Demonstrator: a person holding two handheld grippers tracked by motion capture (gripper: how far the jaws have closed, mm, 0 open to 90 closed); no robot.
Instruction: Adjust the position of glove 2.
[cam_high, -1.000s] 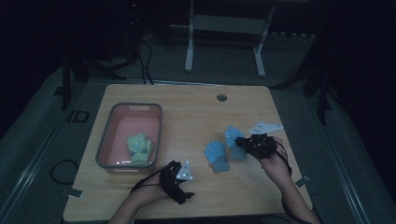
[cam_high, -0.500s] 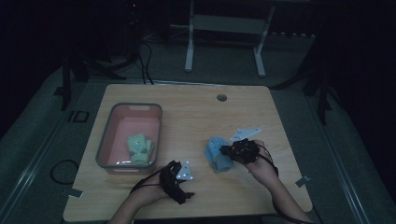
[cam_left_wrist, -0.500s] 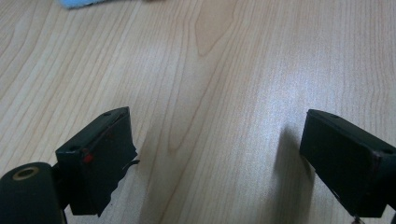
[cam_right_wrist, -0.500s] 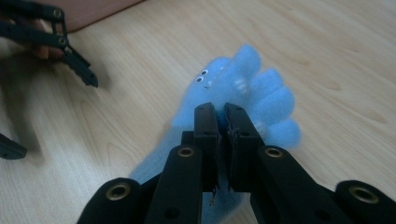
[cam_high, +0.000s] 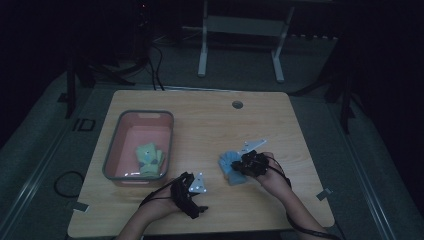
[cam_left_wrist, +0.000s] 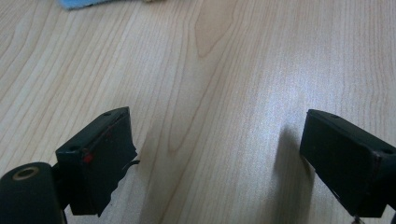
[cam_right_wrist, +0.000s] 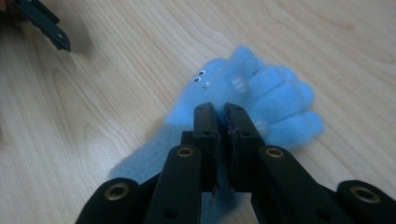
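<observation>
— So, what is the right gripper (cam_right_wrist: 222, 109) holding?
— Its jaws are pinching one blue glove (cam_right_wrist: 243, 100) lying on the wooden table (cam_high: 210, 127); two tiny eyes are showing on it.
— And the left gripper (cam_left_wrist: 219, 154)?
— It is resting wide apart, gripping nothing.
— Any writing?
— None legible. One pink bin (cam_high: 116, 150) is holding green gloves (cam_high: 148, 159).

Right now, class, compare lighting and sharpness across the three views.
High view: dim and dark beyond the table. Left gripper view: bright, a pale sheen on the wood, soft shadows beside the fingers. Right gripper view: well lit, the blue glove slightly soft.
</observation>
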